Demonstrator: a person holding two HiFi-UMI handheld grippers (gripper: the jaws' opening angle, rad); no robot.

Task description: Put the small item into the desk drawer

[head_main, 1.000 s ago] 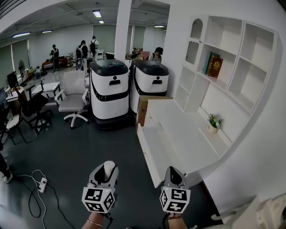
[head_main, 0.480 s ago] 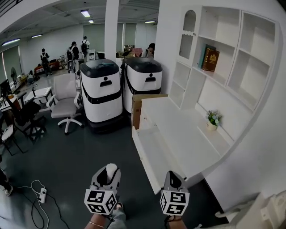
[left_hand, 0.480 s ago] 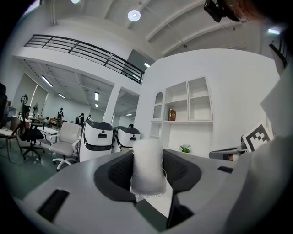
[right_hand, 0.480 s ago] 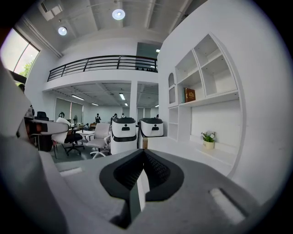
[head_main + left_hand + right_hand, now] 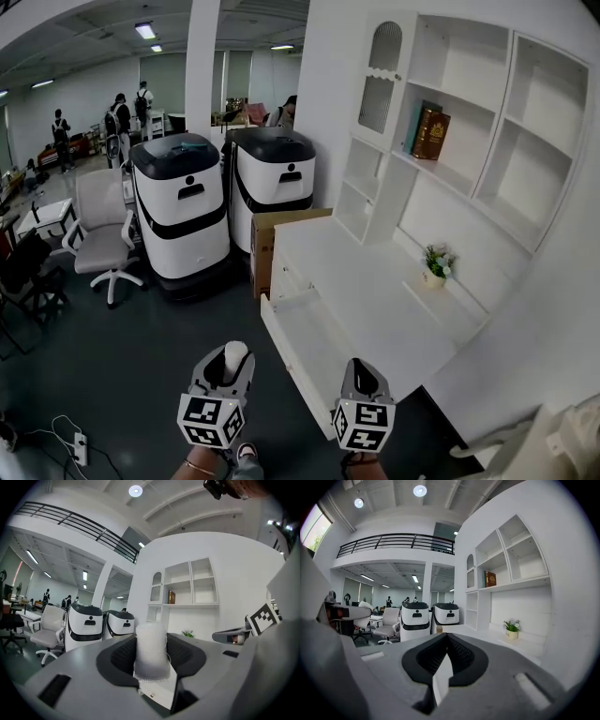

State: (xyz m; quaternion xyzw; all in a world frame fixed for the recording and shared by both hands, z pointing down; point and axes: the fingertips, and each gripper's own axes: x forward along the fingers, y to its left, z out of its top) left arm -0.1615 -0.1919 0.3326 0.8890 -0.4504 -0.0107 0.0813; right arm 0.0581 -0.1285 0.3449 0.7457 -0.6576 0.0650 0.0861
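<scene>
Half done: left gripper (image 5: 228, 367) pinches a white cylinder (image 5: 234, 353), right gripper (image 5: 364, 373) sits pressed together, empty; the open drawer (image 5: 311, 343) at one o'clock awaits it.

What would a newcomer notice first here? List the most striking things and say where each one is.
The small white cylinder clamped upright in the left gripper stands out at bottom centre. Right of it, the drawer of the white desk is pulled open; the right gripper beside it is shut and empty. Behind, two large white-and-black machines stand side by side at the desk's far end.
</scene>
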